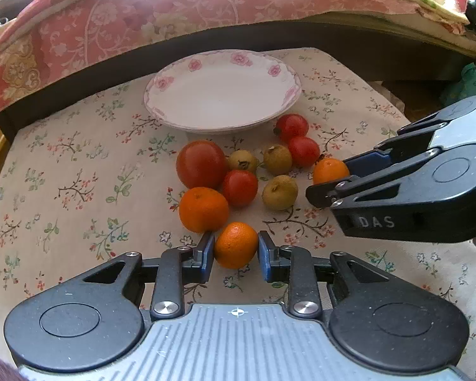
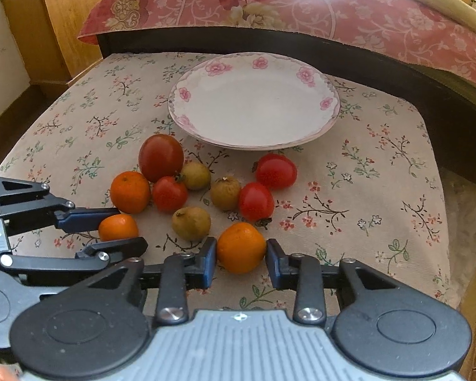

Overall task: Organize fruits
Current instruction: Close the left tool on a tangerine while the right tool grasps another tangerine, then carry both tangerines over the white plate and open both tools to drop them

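**Both grippers clamped on oranges, plate not yet loaded**

Left to right across the floral-clothed table [image 2: 380, 165]:

- Left gripper [image 1: 236, 247] – jaws pinched on a small orange [image 1: 235, 245] near the front edge of the surface; both blue pads are seen pressed against its sides. The fruit appears to rest on the cloth, not lifted.
- Loose cluster, middle of the surface, just in front of the plate: a large tomato [image 2: 161, 157], a second orange [image 2: 130, 192] touching it, a smaller tomato [image 2: 169, 193], three brownish-green fruits [image 2: 191, 223], two more tomatoes [image 2: 275, 171] on the right side of the group. None of these is held.
- Right gripper [image 2: 241, 250] – jaws pinched on another orange [image 2: 241, 247], at the front right of the cluster; pad contact on both sides is visible.
- Plate [image 2: 328, 101] – white, pink-flowered rim, set toward the back edge of the surface, nothing on it.

Judgement: the nearest-edge oranges were taken first since they are reachable without disturbing the pile; round fruit is gripped across the widest part so it is not squeezed out. The plate is presumably the drop target – sorting by kind is likely intended. Lift and transfer are next for both hands. Risk: neighbours could be nudged and rolled off when the left orange is raised, as the second orange sits just beside the left finger.
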The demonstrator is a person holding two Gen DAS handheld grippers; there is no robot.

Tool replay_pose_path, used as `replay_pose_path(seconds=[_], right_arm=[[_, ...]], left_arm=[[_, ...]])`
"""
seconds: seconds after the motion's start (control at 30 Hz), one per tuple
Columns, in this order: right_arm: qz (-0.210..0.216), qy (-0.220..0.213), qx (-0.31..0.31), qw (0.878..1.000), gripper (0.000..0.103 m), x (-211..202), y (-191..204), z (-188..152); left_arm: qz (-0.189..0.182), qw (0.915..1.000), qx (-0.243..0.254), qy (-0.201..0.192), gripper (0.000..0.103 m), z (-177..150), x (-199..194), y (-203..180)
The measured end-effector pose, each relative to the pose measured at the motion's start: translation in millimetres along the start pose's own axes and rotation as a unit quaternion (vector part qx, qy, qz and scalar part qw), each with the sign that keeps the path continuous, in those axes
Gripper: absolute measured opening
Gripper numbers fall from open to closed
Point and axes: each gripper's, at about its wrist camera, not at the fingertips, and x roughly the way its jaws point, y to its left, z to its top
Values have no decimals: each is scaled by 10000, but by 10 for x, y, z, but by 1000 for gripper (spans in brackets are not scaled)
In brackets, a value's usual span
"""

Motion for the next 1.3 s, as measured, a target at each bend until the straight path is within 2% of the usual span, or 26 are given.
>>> replay_pose_path(seconds=[0.67, 1.13, 1.3], right_arm=[[45, -200, 95, 9997, 36, -140, -19, 67], [100, -271, 194, 9994, 36, -182, -61, 124], [106, -389, 239, 9989, 36, -213, -90, 211]], left_arm=[[-22, 9996, -167, -227, 36, 109, -116, 53], [-132, 9991, -332, -247, 36, 144, -134, 111], [-113, 9985, -337, -416, 36, 252, -169, 146]])
